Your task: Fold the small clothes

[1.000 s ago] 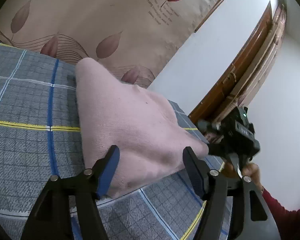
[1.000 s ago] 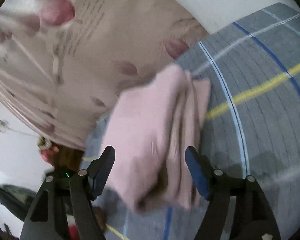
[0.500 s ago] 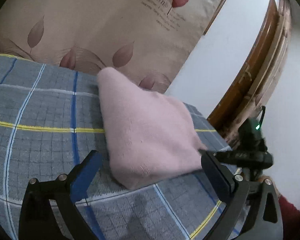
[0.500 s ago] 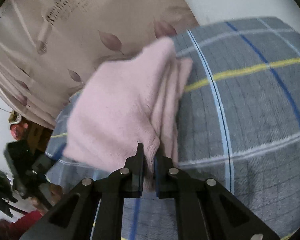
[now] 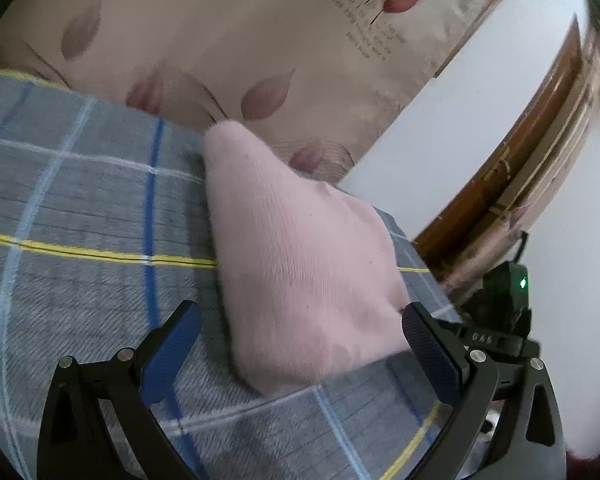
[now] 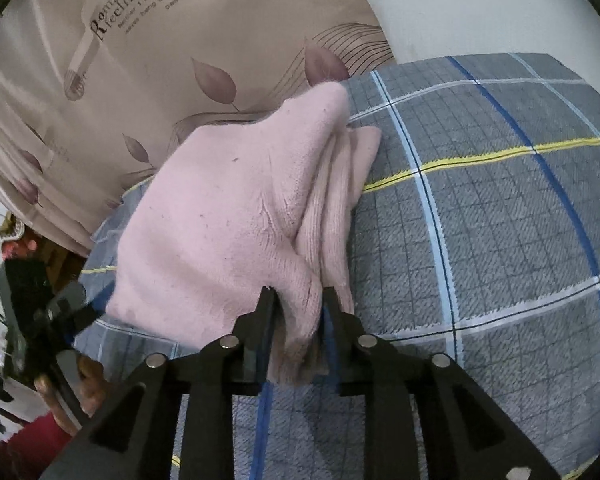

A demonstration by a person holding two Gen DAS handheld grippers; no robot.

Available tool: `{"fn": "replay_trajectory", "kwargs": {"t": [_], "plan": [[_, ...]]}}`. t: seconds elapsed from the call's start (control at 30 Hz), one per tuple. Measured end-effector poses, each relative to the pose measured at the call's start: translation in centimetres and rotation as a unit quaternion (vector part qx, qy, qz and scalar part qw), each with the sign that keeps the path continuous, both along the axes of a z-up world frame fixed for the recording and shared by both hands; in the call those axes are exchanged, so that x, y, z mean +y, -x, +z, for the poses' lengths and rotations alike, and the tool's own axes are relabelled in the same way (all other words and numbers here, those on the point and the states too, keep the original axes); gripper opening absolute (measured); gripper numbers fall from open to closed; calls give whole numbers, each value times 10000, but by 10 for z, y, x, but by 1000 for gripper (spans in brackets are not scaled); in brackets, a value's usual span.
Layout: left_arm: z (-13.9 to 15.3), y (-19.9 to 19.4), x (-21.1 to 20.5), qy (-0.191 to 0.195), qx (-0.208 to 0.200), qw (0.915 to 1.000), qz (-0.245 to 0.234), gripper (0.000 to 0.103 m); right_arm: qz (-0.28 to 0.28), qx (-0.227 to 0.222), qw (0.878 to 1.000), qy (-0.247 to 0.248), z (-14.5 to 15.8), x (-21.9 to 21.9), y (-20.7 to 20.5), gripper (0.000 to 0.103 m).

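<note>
Having spread our left tool point(image 5: 296, 344) wide off the folded pink knit garment point(image 6: 228, 216), our right tool point(image 6: 296, 312), pinching its corner, is opening: fold nearly done.

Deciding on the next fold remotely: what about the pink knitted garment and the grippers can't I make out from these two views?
- Pink knitted garment: its type is unclear, folded layers hide the inside in both views.
- Right gripper: jaws opening, cloth between them; the right wrist view hides the pad contact behind bunched fabric.
- Left gripper: wide open; the garment's near edge is blurred in the left wrist view.
- Grey plaid blanket: its far edge is cut off.
</note>
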State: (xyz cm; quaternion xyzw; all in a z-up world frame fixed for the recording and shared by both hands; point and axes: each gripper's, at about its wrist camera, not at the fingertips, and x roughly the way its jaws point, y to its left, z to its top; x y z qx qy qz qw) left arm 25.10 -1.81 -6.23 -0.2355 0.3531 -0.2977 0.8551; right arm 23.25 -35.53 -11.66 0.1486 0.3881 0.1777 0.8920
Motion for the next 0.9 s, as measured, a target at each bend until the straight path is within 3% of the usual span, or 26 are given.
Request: {"fn": "replay_trajectory", "kwargs": {"t": [0.03, 0.1, 0.13, 0.33, 0.53, 0.57, 0.67, 0.73, 0.9], "plan": [[-2, -12, 0, 65, 197, 9997, -164, 100, -13, -23, 10000, 26, 2, -1, 1, 29], [-4, -28, 0, 145, 429, 9985, -306, 100, -206, -50, 9993, 303, 5, -1, 4, 65], [-5, -37, -1, 211, 510, 9974, -454, 100, -259, -78, 9989, 378, 6, -2, 5, 68], [-14, -61, -24, -95, 662, 9913, -1131, 100, 64, 187, 9989, -434, -6, -11, -13, 68], [-20, -62, -46, -572, 534, 9883, -1312, 100, 370, 286, 9945, -935, -11, -9, -38, 69], [-20, -62, -47, -592, 524, 9882, -1311, 100, 393, 276, 9938, -1000, -12, -10, -40, 67], [-20, -61, -53, -745, 502, 9880, -1260, 100, 413, 359, 9918, -1155, -17, -10, -44, 45], [-18, -58, -62, -1034, 421, 9870, -1158, 98, 438, 397, 9890, -1352, -22, -12, -42, 41], [-16, -50, -85, -1830, 171, 9781, -979, 98, 468, 363, 9895, -1315, -24, -8, -38, 39]]}}
